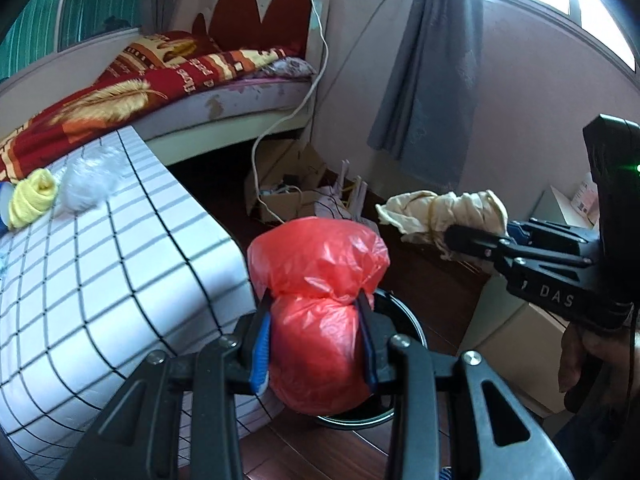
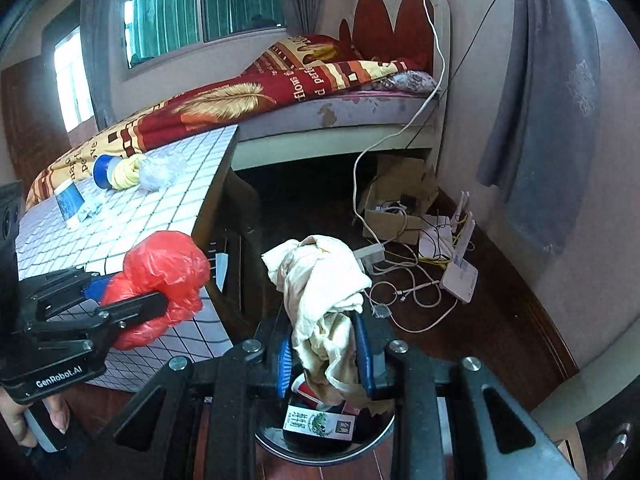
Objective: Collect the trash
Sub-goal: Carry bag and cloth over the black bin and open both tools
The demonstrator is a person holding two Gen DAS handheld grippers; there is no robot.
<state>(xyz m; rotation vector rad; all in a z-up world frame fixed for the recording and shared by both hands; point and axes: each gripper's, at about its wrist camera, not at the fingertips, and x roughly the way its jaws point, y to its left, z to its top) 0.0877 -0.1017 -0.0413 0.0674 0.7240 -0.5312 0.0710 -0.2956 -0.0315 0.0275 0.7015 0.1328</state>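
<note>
left gripper (image 1: 316,336) clamped on crumpled red plastic bag (image 1: 320,280), right gripper (image 2: 324,352) pinching wadded cream cloth (image 2: 320,280), round black bin (image 2: 328,436) right below both

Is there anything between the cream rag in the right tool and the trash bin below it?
Nothing visible blocks it. The cream rag hangs directly over the open bin, which already holds a small box.

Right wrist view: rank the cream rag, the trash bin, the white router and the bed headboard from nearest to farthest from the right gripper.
1. The cream rag, clamped in the right gripper.
2. The trash bin, directly below the fingers.
3. The white router, on the floor to the right, by the wall.
4. The bed headboard, at the far wall, top of the view.
</note>
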